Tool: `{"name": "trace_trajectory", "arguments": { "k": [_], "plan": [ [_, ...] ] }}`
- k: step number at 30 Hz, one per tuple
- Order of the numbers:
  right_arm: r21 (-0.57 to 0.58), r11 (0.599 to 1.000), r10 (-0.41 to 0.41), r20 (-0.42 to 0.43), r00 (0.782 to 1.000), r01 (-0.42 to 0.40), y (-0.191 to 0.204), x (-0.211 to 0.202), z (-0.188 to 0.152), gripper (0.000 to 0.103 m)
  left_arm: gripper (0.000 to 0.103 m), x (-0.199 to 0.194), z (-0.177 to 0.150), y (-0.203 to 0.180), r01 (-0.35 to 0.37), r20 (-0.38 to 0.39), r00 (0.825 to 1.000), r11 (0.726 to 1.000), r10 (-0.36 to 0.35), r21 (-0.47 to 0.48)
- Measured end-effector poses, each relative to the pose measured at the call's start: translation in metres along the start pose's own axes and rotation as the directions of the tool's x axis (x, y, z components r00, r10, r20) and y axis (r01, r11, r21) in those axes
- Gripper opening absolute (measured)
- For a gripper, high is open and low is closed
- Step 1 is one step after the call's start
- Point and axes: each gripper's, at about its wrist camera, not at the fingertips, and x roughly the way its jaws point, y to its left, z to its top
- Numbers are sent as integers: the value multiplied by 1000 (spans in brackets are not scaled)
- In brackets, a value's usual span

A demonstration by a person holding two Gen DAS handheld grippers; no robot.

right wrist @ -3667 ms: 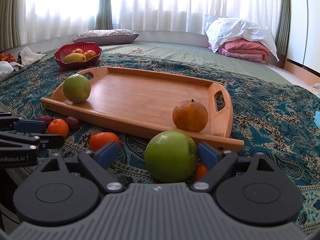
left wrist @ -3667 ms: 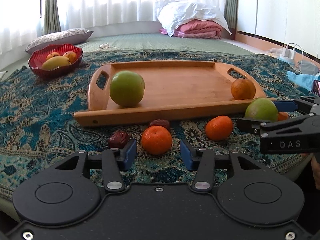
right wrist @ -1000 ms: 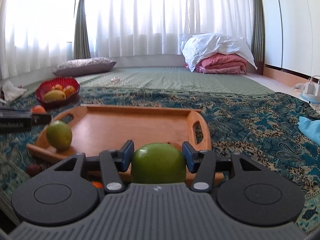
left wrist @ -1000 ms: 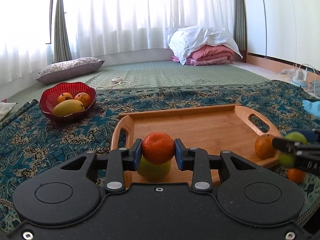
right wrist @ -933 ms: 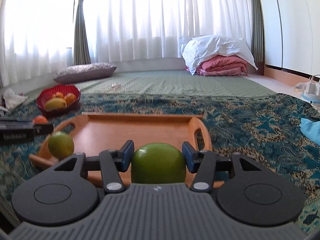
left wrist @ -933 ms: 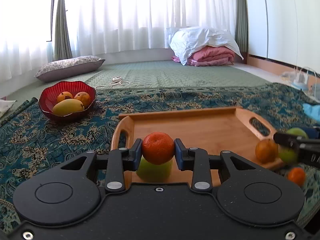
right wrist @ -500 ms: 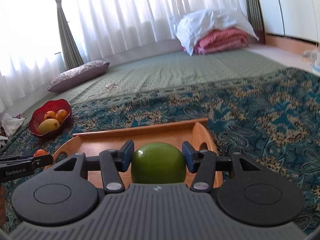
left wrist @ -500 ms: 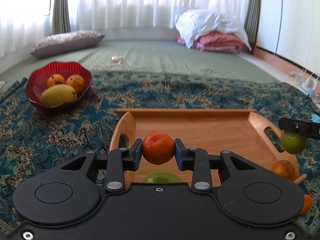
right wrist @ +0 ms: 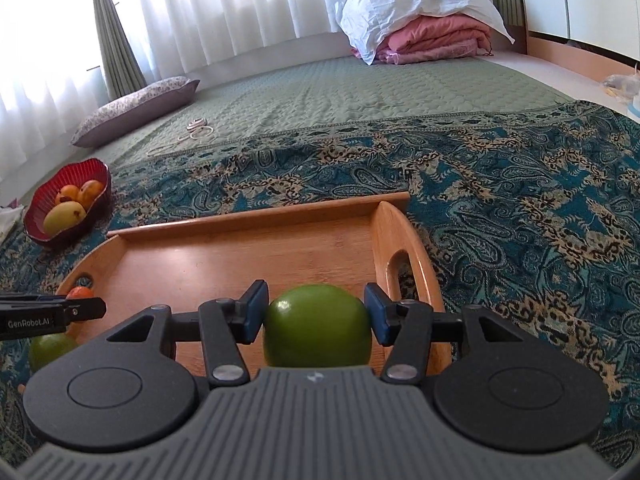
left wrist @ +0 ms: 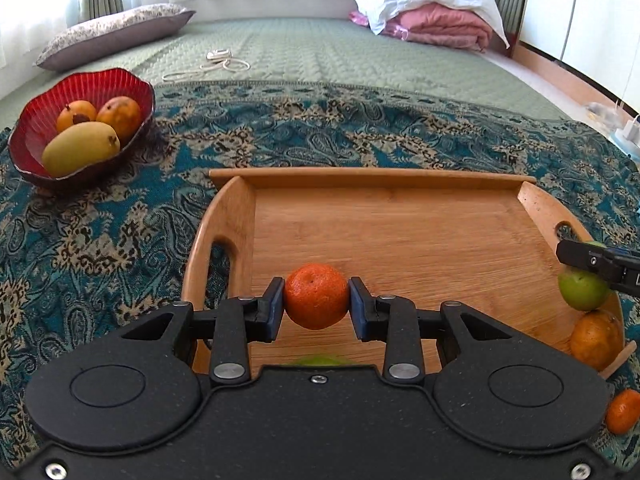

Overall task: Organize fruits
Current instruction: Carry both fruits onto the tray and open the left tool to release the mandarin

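Observation:
My left gripper [left wrist: 316, 304] is shut on an orange tangerine [left wrist: 316, 301], held above the left part of the wooden tray [left wrist: 372, 172]. A green fruit [left wrist: 320, 360] on the tray peeks out just below it. My right gripper [right wrist: 316, 316] is shut on a big green apple [right wrist: 317, 326] over the tray's [right wrist: 256, 214] right end. In the left wrist view that gripper [left wrist: 600, 266] and its apple [left wrist: 582, 290] show at the right edge, above a brownish orange [left wrist: 596, 338] on the tray. The left gripper [right wrist: 52, 314] appears at the left edge of the right wrist view.
A red bowl [left wrist: 120, 80] with a mango and two small orange fruits stands far left on the paisley cloth [left wrist: 360, 128]. Another tangerine [left wrist: 622, 410] lies on the cloth off the tray's near right corner. A pillow and folded bedding lie beyond.
Both grippers have carried their fruits forward over the tray and tilted further down. The tray now fills more of both views, and the green fruit on it has slid under the left gripper's body.

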Motion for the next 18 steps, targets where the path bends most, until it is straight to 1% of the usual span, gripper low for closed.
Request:
{"name": "trace_trajectory", "arguments": {
  "k": [5,18],
  "plan": [
    [-2,1000,-8,-19,1000,8,0,7,-3,56,32,6,0,-1,-14,-20,1000,1000,14,17],
    [-2,1000,3,-20,1000,-3,-3,8,-4,56,32,15,-3,-4,-31,-42,999,999,32,33]
  ]
}}
